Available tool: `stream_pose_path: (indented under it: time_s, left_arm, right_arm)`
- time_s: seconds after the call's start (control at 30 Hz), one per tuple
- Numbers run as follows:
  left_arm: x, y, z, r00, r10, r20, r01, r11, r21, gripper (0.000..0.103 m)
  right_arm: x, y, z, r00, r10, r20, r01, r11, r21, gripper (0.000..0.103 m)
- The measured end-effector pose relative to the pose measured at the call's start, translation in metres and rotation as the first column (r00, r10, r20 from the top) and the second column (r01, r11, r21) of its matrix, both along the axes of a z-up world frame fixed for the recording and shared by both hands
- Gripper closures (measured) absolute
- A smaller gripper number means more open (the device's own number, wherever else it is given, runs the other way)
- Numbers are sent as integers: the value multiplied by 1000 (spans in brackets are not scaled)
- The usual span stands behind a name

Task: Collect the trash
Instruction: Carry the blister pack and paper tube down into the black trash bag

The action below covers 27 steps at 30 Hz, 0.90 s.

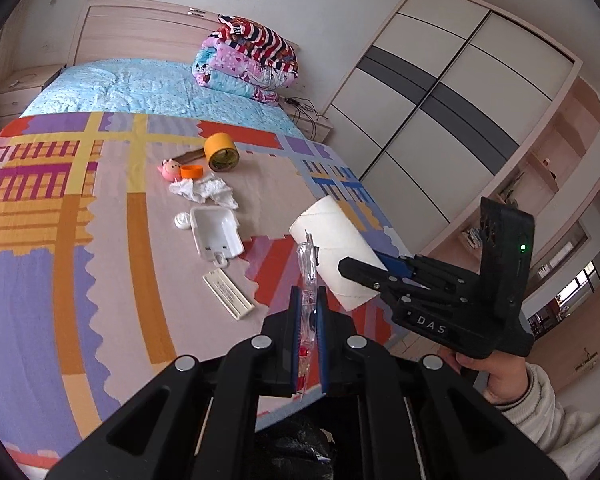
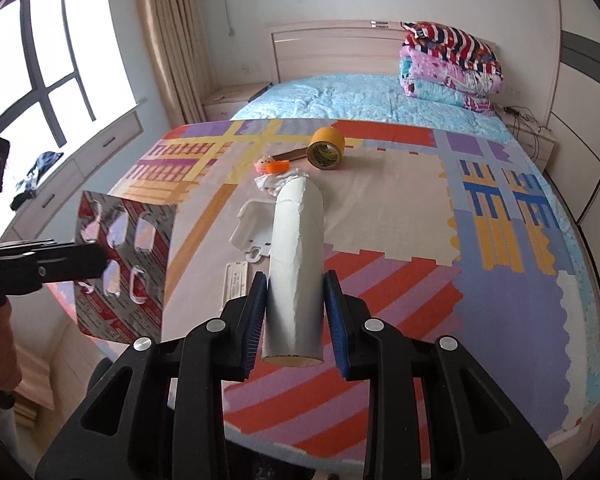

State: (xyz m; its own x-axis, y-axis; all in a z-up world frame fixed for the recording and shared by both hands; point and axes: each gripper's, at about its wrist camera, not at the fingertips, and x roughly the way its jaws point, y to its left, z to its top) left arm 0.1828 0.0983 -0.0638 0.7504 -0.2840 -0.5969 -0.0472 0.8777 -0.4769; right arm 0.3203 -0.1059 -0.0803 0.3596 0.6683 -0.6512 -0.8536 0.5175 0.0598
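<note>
2 tongs above the patterned bed (image 2: 400,200): left (image 1: 309,312) grips blister pack (image 2: 124,268), right (image 2: 296,304) grips tube (image 2: 296,248).

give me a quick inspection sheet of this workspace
surface: bed with patterned blanket.
job's things: white cardboard tube; empty blister pack; crumpled tissue.
clutter: yellow tape roll, white plastic tray, orange cap, pink toy.
grippers: right gripper shut on the tube; left gripper shut on the blister pack.
cables: black cords on the nightstand.
surroundings: folded quilts, wardrobe, window.
</note>
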Motion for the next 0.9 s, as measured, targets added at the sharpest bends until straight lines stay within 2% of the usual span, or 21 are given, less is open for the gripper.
stream_pose_path:
  time_s: [0.2, 0.33, 0.5, 0.63, 0.77, 0.9]
  left_arm:
    - [-31, -23, -8, 1000, -4, -9, 4, 1000, 16, 97]
    - [-50, -33, -21, 1000, -21, -23, 21, 1000, 12, 97]
    - [-71, -49, -52, 994, -60, -89, 61, 998, 13, 97]
    - [-90, -60, -77, 990, -46, -136, 50, 998, 23, 97]
    - [-102, -69, -101, 981, -53, -188, 55, 998, 5, 97]
    - [-107, -73, -121, 968, -45, -245, 52, 998, 24, 97]
  right_arm:
    - [-35, -37, 1, 999, 35, 15, -35, 999, 10, 74]
    - [-64, -52, -11, 997, 61, 55, -59, 997, -40, 73]
    - [-90, -66, -38, 994, 105, 0, -105, 993, -55, 73]
    - [-107, -71, -59, 990, 131, -57, -134, 989, -59, 73]
    - [-119, -68, -73, 984, 158, -88, -165, 983, -76, 73]
    - [-130, -58, -93, 975, 198, -102, -210, 970, -124, 73]
